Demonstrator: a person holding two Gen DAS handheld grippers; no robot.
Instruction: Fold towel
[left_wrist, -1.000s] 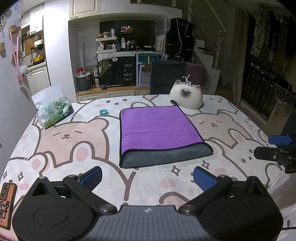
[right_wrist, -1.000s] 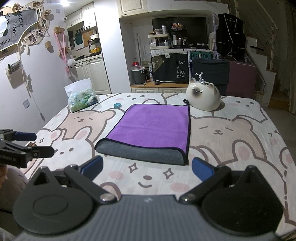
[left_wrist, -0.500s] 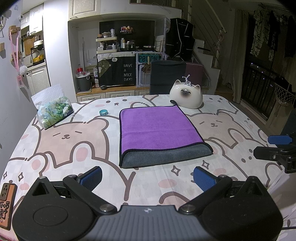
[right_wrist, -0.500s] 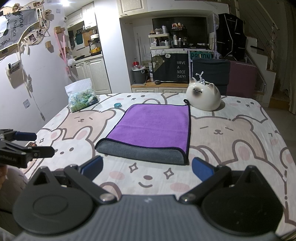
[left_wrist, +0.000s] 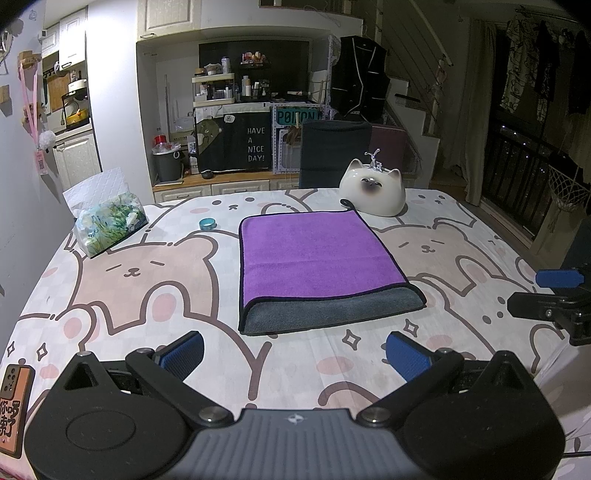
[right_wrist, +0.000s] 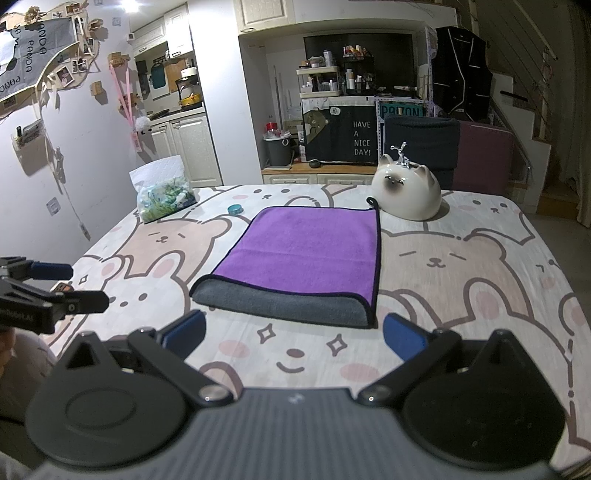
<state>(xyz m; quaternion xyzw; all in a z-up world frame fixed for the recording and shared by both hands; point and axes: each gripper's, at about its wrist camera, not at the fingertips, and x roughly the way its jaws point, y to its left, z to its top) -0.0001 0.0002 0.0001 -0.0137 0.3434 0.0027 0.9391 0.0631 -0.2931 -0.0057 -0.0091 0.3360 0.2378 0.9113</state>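
A towel (left_wrist: 314, 254), purple on top with a grey underside showing along its near fold, lies flat and folded in the middle of the table; it also shows in the right wrist view (right_wrist: 306, 251). My left gripper (left_wrist: 295, 354) is open and empty, held near the table's front edge, short of the towel. My right gripper (right_wrist: 293, 339) is open and empty, also short of the towel's near edge. Each gripper shows at the side of the other's view, the right one (left_wrist: 550, 299) and the left one (right_wrist: 51, 288).
A white cat-shaped ceramic (left_wrist: 373, 192) stands behind the towel's far right corner. A tissue pack (left_wrist: 107, 225) sits at the far left, a small teal ring (left_wrist: 207, 223) beside the towel's far left corner. A bear-print cloth (left_wrist: 147, 280) covers the table.
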